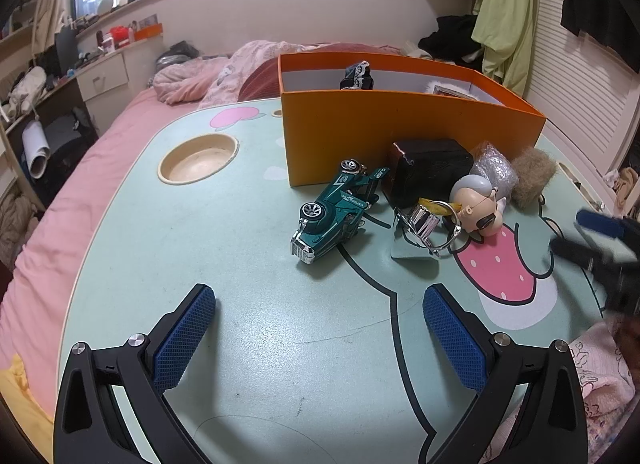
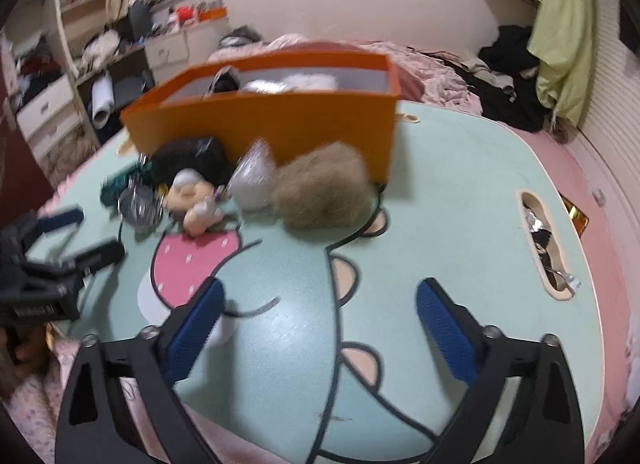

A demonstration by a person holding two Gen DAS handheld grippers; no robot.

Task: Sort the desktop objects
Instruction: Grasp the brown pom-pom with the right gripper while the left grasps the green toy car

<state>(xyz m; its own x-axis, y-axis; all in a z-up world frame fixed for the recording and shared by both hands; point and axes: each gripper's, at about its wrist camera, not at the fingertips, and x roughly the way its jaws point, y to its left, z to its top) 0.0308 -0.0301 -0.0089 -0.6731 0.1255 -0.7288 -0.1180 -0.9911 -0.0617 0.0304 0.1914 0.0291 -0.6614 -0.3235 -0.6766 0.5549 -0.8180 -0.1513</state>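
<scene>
Desktop objects lie clustered on the mint table (image 1: pixel 240 324) beyond both grippers; the left gripper (image 1: pixel 320 296) hangs with jaws apart, nothing between them; the right gripper (image 2: pixel 320 292) likewise gapes over bare tabletop; farther on lie a green toy car (image 1: pixel 332 215), a metal clip (image 1: pixel 422 223), a figurine head (image 1: pixel 478 199), a black pouch (image 1: pixel 428 167) and a brown fur ball (image 2: pixel 320 191); behind stands the orange box (image 1: pixel 400 131).
</scene>
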